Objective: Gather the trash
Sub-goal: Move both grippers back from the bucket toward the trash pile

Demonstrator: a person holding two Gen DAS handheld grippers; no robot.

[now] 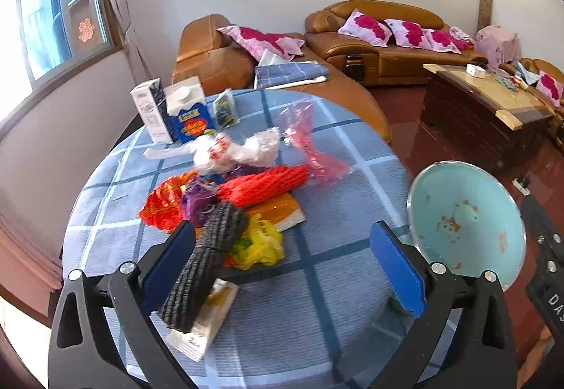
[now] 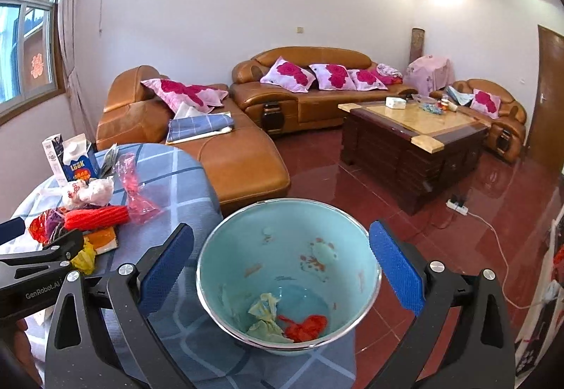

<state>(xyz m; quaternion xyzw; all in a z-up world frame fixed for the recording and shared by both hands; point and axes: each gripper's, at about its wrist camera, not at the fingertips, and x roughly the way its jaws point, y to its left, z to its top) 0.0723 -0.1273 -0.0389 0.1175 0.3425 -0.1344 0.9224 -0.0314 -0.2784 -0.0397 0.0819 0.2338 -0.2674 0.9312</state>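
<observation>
Two scraps, one yellowish and one red, already lie in the bowl [image 2: 289, 279] at the table [image 1: 317, 283] edge; most of the trash [image 1: 225, 198] is left in a heap mid-table (wrappers, red netting, a black mesh strip, bags, two cartons behind). Both tongs gape wide and grip nothing: the left gripper [image 1: 282, 265] hangs over the heap's near end, the right gripper [image 2: 282, 269] frames the bowl without touching it. Whatever lies under the heap is hidden, and the near table edge is cut off.
</observation>
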